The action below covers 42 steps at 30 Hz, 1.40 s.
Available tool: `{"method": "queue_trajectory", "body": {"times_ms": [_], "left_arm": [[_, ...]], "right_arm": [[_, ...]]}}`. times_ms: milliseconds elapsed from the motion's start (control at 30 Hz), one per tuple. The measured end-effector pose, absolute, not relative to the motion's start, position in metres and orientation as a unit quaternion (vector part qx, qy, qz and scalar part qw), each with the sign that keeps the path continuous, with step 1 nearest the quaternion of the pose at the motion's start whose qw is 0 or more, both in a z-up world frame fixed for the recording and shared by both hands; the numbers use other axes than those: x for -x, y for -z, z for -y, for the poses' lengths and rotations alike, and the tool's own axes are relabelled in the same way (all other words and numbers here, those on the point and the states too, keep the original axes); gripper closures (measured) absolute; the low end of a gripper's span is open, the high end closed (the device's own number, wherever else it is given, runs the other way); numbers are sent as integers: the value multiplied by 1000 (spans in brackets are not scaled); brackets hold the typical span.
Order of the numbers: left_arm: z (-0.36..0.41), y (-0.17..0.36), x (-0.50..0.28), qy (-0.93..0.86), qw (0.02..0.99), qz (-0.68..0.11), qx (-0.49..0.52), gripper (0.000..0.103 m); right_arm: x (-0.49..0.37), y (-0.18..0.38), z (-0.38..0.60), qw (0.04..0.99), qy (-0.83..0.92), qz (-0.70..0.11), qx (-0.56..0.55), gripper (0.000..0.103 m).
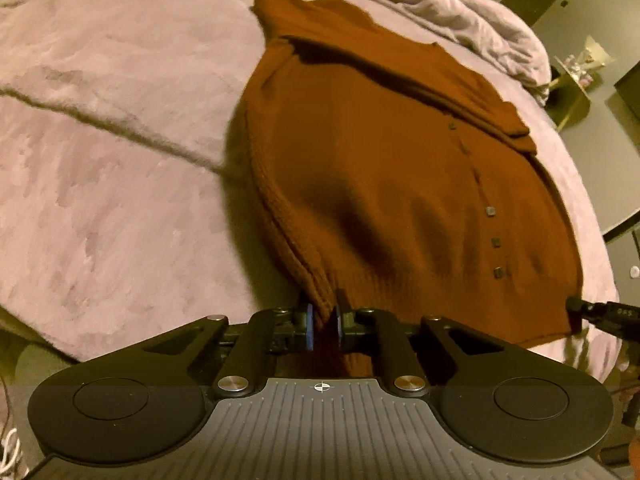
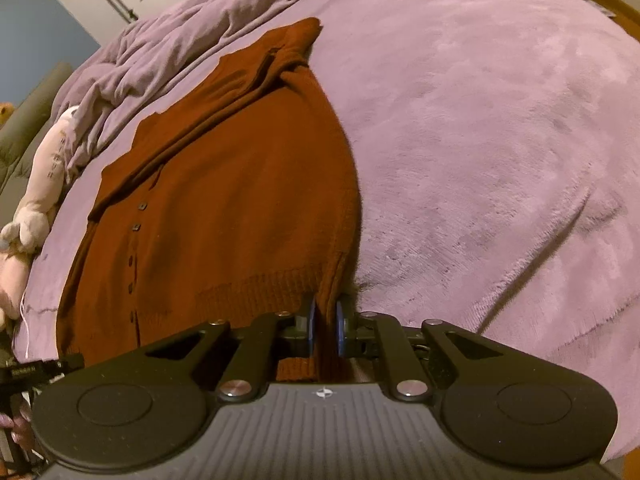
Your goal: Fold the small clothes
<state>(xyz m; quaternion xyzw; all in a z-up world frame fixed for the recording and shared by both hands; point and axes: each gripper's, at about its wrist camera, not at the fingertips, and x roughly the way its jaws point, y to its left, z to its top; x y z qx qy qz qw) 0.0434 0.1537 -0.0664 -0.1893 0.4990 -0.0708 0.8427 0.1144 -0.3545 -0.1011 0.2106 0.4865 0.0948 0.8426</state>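
Item: rust-brown knit cardigan (image 1: 380,168), laid flat on a mauve plush blanket (image 1: 120,140) spread over a bed. The button placket, with small dark square buttons (image 1: 497,243), is seen running from the ribbed hem toward the collar; a sleeve is folded across the upper body.

Left gripper (image 1: 324,322): clenched on the hem's left corner, ribbed knit pinched between the blue pads (image 1: 309,326).

Right gripper (image 2: 327,330): clenched on the hem's right corner, a fold of knit held between its blue pads (image 2: 312,328). In the left wrist view its black tip (image 1: 600,314) is seen at the opposite hem corner.

Edges and room: wide bare blanket is left open on the outer side of each long edge of the cardigan. Beyond the collar, a rumpled lilac duvet (image 2: 180,24) is heaped along the far edge of the bed. A pale soft toy (image 2: 40,184) lies at the bed's side, apart from the garment; dark marks on it may be lettering, too blurred to be read.

Writing: faint print on the far gripper body is noted, illegible.

Containers: a brass-coloured stand (image 1: 572,92) beside the bed is noted, contents unclear.
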Motion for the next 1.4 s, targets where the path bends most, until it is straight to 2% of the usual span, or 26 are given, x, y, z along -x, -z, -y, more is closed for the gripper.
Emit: {"method": "queue_trajectory", "body": {"times_ms": [200,433,567,700,800,833,867,933,1033,1133,1300,1400], "left_arm": [[-156,39,-45,99,854,-456,231,94],[-167,1,-84,101,875,-395,262,94],[-174,-10,-115,61,895,-361,253,94],[-177,2,-145,-11,897,-366,248,93],[-179,14,-155,-64,895,-377,230,85],[-179,17,-153,-71,895,-376,229,71],[-180,18,-151,-78,897,-373,222,47],[-179,17,-141,-97,910,-358,185,33],[-180,16,-132,-80,922,-352,139,27],[-180,20,-130,-47,926,-356,117,18],[-166,32,-149,-13,923,-379,59,19],[-158,36,-165,8,921,-388,44,20]], "right_arm": [[-115,87,360,835,-128,-476,-243,98],[-139,53,363,837,-160,-420,-311,98],[-175,33,352,856,-156,-390,-301,98],[-213,28,340,879,-110,-370,-280,98],[-230,34,331,892,-64,-375,-243,95],[-233,35,329,896,-48,-378,-229,90],[-233,37,328,898,-45,-379,-221,78],[-227,40,328,903,-54,-373,-208,66],[-220,47,319,913,-66,-378,-139,59],[-218,52,308,918,-76,-382,-73,58],[-224,61,292,919,-96,-383,1,59],[-235,66,282,916,-102,-385,43,62]]}}
